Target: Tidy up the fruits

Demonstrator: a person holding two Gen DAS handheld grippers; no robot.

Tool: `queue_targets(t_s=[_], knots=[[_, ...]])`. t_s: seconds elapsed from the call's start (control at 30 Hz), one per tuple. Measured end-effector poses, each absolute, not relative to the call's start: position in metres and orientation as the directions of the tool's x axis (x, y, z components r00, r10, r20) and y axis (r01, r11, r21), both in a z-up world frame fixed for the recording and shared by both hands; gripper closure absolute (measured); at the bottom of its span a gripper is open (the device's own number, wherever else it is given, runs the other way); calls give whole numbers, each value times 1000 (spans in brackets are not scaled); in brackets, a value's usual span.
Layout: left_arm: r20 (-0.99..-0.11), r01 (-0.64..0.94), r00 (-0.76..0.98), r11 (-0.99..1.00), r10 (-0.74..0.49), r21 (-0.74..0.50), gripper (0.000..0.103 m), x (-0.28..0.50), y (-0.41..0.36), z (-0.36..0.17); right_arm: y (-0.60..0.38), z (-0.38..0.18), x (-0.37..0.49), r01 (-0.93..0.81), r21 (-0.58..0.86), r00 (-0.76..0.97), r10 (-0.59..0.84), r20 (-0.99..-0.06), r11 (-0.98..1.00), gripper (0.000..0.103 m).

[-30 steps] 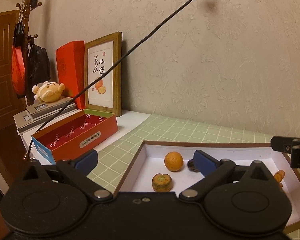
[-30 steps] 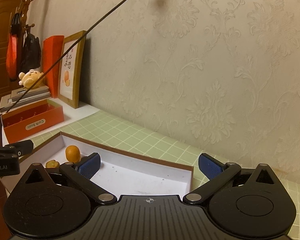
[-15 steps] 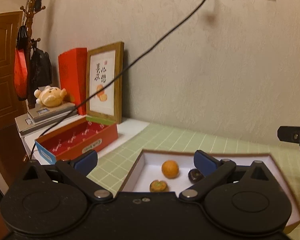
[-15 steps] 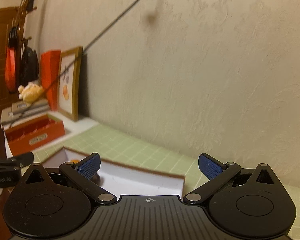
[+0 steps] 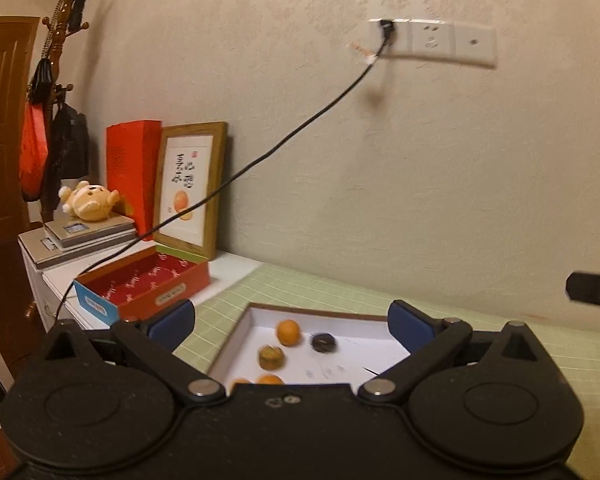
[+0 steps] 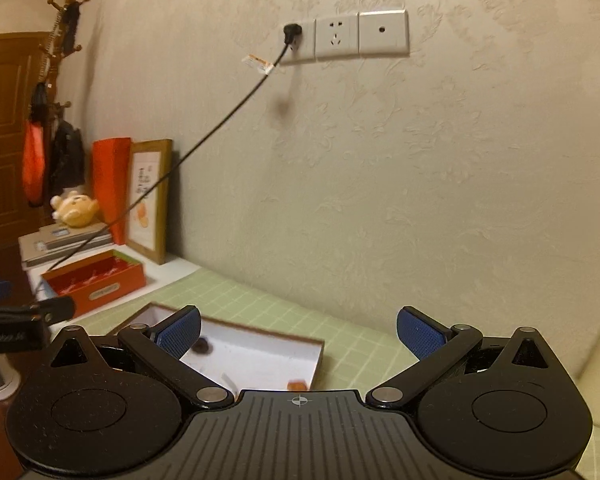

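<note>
Both units have risen and pulled back since a second ago. Left gripper (image 5: 291, 316) and right gripper (image 6: 298, 330) jaws stand spread, empty. The fruits (image 5: 288, 332) lie in the white tray (image 5: 236, 340) on the counter (image 5: 328, 288).

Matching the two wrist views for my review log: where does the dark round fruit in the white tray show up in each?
Left wrist: dark fruit low centre, in the tray, right of the orange.
Right wrist: dark fruit lower left, beside the left blue finger pad.
Shared landmark: wall socket strip.
</note>
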State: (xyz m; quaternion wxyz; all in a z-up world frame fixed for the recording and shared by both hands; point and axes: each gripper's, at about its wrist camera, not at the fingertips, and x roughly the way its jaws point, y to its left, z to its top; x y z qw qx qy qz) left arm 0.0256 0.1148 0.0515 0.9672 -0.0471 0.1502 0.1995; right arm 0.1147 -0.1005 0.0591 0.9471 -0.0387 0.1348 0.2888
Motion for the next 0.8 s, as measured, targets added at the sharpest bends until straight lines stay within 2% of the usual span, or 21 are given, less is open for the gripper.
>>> queue_targets(t_s=[0.27,0.4,0.5,0.8], knots=[[-276,-293,915,955,293,42,6,-23,62,53,-146,55,47,-526,-10,812,499,-303,850,0],[-264,-278,925,960,272,16,6,-40,54,46,-163,48,27,-491,-35,834,457,-310,871,0],[-215,-280,937,960,274,3,6,-51,48,38,-171,41,21,-474,-43,844,440,-307,879,0],[-233,-277,933,961,274,20,6,-42,44,22,-168,19,19,-447,-77,858,404,-317,891,0]])
